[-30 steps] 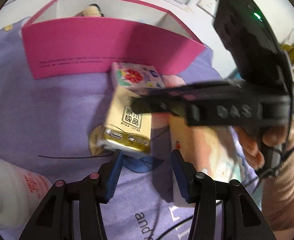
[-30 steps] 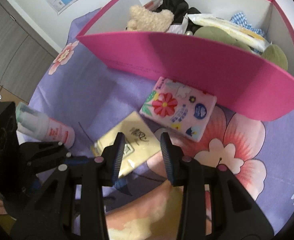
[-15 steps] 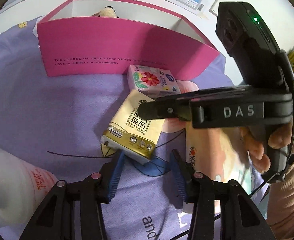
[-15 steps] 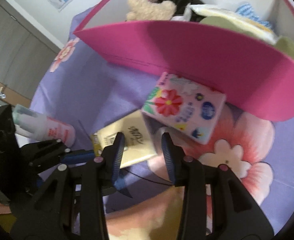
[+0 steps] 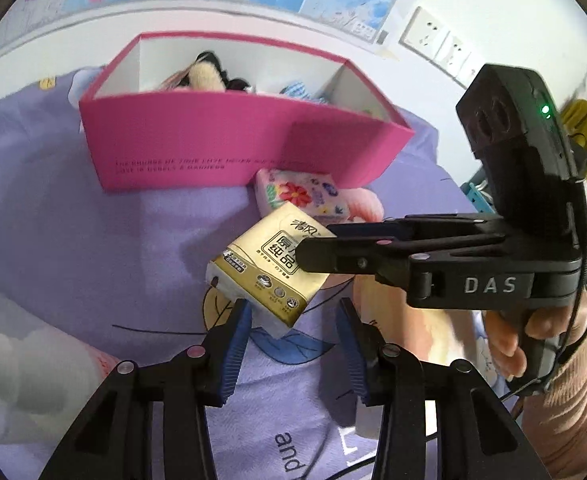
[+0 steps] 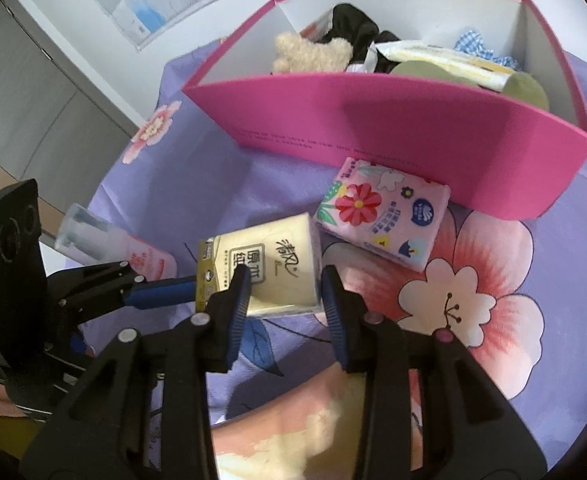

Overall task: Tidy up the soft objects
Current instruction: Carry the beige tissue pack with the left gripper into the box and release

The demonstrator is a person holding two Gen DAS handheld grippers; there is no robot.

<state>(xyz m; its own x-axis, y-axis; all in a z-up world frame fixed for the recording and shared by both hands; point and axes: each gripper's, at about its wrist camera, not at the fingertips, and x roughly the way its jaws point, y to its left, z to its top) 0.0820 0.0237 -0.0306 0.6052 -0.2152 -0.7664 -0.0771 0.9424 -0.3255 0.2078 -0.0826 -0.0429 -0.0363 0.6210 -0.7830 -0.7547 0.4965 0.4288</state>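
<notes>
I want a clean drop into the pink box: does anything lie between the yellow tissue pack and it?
Yes: the floral tissue pack lies on the cloth between the yellow tissue pack and the pink box, right at its front wall.

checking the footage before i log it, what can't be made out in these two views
- Pink box contents: in the left wrist view its front wall hides most of them.
- Yellow tissue pack: the right gripper covers its right side in the left wrist view.
- White bottle: blurred and cut off by the edge in the left wrist view; its label is unreadable in both.
- Box lettering: too small and blurred.
</notes>
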